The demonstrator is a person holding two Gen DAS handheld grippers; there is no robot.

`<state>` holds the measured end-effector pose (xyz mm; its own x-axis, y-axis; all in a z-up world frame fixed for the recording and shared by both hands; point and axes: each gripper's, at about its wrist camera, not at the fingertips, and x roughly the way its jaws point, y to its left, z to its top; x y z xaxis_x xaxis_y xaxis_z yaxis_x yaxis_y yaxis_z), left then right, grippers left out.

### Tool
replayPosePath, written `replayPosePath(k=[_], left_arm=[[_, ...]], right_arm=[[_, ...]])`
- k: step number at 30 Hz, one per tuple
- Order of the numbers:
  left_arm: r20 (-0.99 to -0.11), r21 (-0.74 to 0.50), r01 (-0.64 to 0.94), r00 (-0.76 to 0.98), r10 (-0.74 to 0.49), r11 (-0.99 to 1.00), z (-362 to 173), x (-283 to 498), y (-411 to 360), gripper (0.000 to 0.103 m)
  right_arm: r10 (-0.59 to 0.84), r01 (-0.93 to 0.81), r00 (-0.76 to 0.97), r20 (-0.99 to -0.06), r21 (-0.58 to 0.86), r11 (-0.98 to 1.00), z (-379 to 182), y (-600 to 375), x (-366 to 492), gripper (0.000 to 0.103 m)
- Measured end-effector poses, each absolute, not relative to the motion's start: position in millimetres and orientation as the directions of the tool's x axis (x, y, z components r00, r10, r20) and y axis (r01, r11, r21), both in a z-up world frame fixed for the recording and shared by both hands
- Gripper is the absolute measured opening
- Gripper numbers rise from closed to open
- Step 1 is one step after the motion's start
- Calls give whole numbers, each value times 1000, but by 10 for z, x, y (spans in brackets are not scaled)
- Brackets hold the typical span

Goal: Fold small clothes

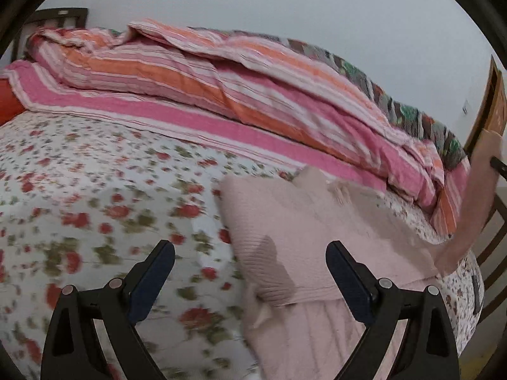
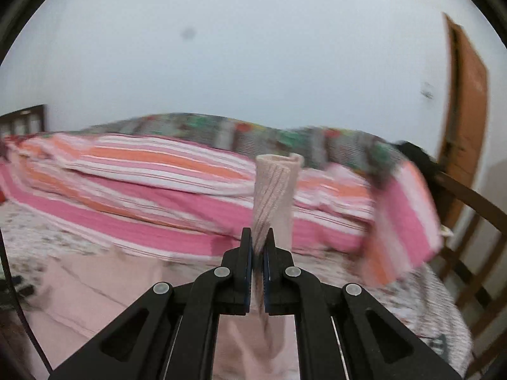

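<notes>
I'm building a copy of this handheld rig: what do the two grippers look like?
Both match: the left gripper and right gripper have matte black plastic linkage arms with triangular cut-outs and round silver pivot pins. The fingers carry dark blue pads on their inner faces. No markings show. A thin black cable crosses the right view's left edge.

This is a bedroom in a home. A bed (image 1: pixel 95 196) fills most of both views, spread with a white sheet printed with red flowers. A bulky quilt (image 1: pixel 202 76) in pink, orange and white stripes lies heaped along its far side, with a second patterned cover (image 2: pixel 221 133) behind it. A dark wooden headboard (image 1: pixel 60 17) stands at one end, slatted wooden rails (image 2: pixel 475 253) at the other. Plain pale walls (image 2: pixel 253 63) and a brown wooden door (image 2: pixel 465 110) close the room.
</notes>
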<state>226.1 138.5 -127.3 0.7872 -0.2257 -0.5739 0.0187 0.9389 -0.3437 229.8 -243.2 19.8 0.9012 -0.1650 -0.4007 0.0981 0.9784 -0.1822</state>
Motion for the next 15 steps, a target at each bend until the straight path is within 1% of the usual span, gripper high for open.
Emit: replayPosePath(k=[2, 3, 4, 7, 10, 13, 14, 15], left_arm=[[-576, -366, -36, 794, -196, 930, -1268, 2238, 1535, 96], [-592, -370, -92, 791, -158, 924, -1291, 2226, 1632, 96], [-591, -380, -114, 793, -146, 918, -1312, 2212, 1709, 96], [-607, -374, -165, 788, -106, 912, -1356, 2209, 1913, 96], [-612, -371, -200, 787, -77, 907, -1389, 2176, 2083, 96], [-611, -377, -206, 788, -75, 903, -1414, 2146, 2176, 96], [-612, -379, -206, 787, -77, 902, -1419, 2143, 2198, 96], [-609, -386, -201, 789, -85, 901, -1420, 2145, 2212, 96]], right_arm=[[-81, 14, 904, -419, -160, 987, 156, -1992, 2410, 5], [-36, -31, 900, -434, -147, 989, 113, -1774, 2479, 5], [30, -99, 886, -462, -126, 987, 18, -1478, 2570, 5], [156, -235, 826, -542, -80, 969, -360, -818, 2786, 5], [213, -310, 743, -634, -43, 950, -878, -353, 2950, 5], [231, -347, 651, -723, -13, 938, -1405, -30, 3096, 6], [226, -347, 637, -737, -12, 938, -1509, 11, 3086, 7], [234, -355, 618, -750, -1, 935, -1598, 47, 3101, 10]])
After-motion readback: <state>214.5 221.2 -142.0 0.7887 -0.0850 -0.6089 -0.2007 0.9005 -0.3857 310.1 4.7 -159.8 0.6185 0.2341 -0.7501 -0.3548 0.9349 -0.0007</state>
